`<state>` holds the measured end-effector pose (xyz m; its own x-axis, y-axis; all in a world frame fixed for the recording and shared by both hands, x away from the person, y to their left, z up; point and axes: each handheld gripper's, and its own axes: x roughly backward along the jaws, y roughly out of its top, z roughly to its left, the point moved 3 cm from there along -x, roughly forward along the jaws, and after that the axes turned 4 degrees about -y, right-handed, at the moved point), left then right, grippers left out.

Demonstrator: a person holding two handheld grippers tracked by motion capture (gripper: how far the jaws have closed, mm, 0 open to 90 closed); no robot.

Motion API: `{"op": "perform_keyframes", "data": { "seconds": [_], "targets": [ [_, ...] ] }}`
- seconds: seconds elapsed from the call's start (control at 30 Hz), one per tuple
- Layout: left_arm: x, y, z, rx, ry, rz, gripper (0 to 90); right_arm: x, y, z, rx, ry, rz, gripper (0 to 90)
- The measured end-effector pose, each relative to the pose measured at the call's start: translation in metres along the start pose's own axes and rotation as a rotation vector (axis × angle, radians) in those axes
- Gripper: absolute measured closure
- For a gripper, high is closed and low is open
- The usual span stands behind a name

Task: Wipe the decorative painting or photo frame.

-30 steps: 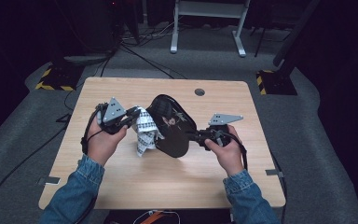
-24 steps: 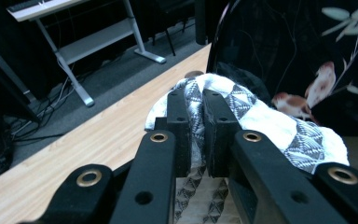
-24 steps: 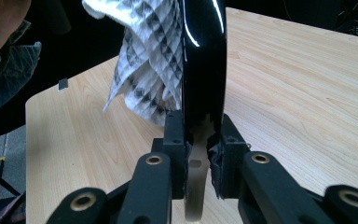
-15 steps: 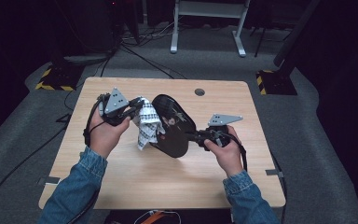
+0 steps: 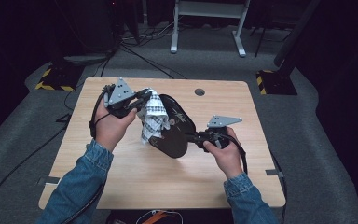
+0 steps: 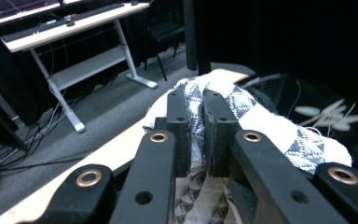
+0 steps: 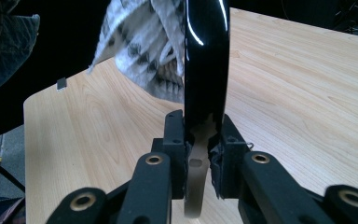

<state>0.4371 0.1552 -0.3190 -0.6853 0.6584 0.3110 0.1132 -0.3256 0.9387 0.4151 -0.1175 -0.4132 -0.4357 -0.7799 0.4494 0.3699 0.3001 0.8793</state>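
The glossy black oval plate [image 5: 172, 133] with a pale leaf sprig painted on it stands on edge, tilted, above the middle of the pale wooden desk [image 5: 135, 182]; its near rim is pinched between the jaws of the right gripper [image 5: 196, 138], and the right gripper view shows the dark rim [image 7: 205, 65] rising straight up from between the two black pads; a crumpled white cloth with a grey geometric pattern [image 5: 152, 119] lies against the plate's face on its left side; the jaws of the left gripper [image 5: 142, 97] are pressed together on a fold of that cloth [image 6: 261, 121], which bunches up around and beyond the pads in the left gripper view; each gripper carries a grey three-cornered plate on top and sits in a hand with a blue denim sleeve [image 5: 81, 179]; beyond the desk, on grey carpet, stands a white metal frame [image 5: 207, 23].
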Motion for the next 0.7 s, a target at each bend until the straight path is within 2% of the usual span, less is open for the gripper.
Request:
{"op": "perform_keyframes", "data": {
  "seconds": [0.13,0.27,0.37,0.57,0.7],
  "targets": [
    [-0.005,0.012,-0.007,-0.020,-0.012,-0.022,82.7,0.001,-0.001,0.000,0.001,0.000,0.002,78.9],
    [-0.011,0.020,-0.010,-0.039,-0.006,-0.019,82.6,0.001,-0.001,0.000,0.002,-0.002,0.003,78.9],
    [-0.014,0.022,-0.010,-0.039,-0.008,-0.017,82.6,0.001,-0.001,0.001,0.003,-0.003,0.003,78.9],
    [-0.028,0.023,-0.012,-0.080,0.012,0.017,82.4,0.000,-0.001,0.001,0.011,-0.003,0.003,79.0],
    [-0.031,0.023,-0.010,-0.077,0.015,0.024,82.4,0.001,-0.001,0.001,0.012,-0.006,0.006,78.9]
  ]
}}
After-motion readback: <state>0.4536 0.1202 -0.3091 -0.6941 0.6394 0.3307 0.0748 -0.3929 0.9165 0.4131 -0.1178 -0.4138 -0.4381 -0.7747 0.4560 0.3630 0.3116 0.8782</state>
